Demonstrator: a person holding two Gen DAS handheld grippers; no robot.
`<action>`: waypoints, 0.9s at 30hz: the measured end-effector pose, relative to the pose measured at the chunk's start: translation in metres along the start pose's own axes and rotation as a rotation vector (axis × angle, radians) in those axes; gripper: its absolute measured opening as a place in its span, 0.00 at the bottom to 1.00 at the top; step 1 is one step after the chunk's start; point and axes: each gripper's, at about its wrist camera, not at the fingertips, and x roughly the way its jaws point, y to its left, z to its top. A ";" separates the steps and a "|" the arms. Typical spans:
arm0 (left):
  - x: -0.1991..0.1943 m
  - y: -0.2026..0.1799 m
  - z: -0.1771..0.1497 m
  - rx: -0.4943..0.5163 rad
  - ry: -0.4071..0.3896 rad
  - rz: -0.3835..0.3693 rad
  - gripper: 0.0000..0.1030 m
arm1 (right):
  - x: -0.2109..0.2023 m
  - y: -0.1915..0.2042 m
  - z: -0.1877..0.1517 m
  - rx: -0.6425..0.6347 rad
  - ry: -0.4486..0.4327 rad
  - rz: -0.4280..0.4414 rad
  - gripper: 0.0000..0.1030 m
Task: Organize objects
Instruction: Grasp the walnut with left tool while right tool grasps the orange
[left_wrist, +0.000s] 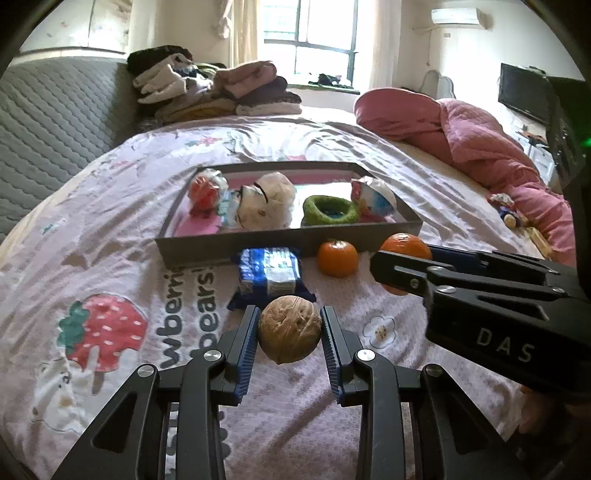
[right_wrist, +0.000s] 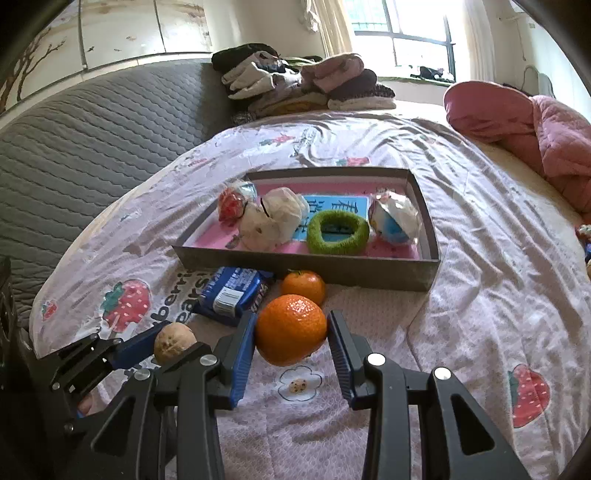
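Note:
My left gripper (left_wrist: 289, 334) is shut on a brown walnut (left_wrist: 290, 329), held just above the printed bedsheet. The walnut (right_wrist: 173, 341) also shows at the lower left of the right wrist view. My right gripper (right_wrist: 291, 338) is shut on a large orange mandarin (right_wrist: 291, 328), lifted off the sheet; from the left wrist view it (left_wrist: 404, 245) is half hidden behind the right gripper's fingers (left_wrist: 402, 271). A second, smaller mandarin (left_wrist: 337, 257) lies on the sheet beside a blue snack packet (left_wrist: 269, 275), both just before the grey tray (left_wrist: 236, 249).
The tray (right_wrist: 306, 264) holds two wrapped balls, a white pouch (right_wrist: 273, 218) and a green fuzzy ring (right_wrist: 338, 232). Folded clothes (left_wrist: 214, 90) are stacked at the bed's far end, a pink quilt (left_wrist: 476, 144) is bunched on the right, and a grey padded headboard (left_wrist: 55, 122) stands on the left.

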 end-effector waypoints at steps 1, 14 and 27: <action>-0.002 0.000 0.001 0.000 -0.004 0.007 0.33 | -0.002 0.001 0.001 -0.002 -0.004 0.000 0.38; -0.033 0.003 0.016 -0.013 -0.056 0.048 0.33 | -0.033 0.011 0.010 -0.023 -0.064 0.003 0.38; -0.057 0.004 0.028 -0.023 -0.096 0.098 0.33 | -0.064 0.016 0.016 -0.038 -0.135 -0.007 0.38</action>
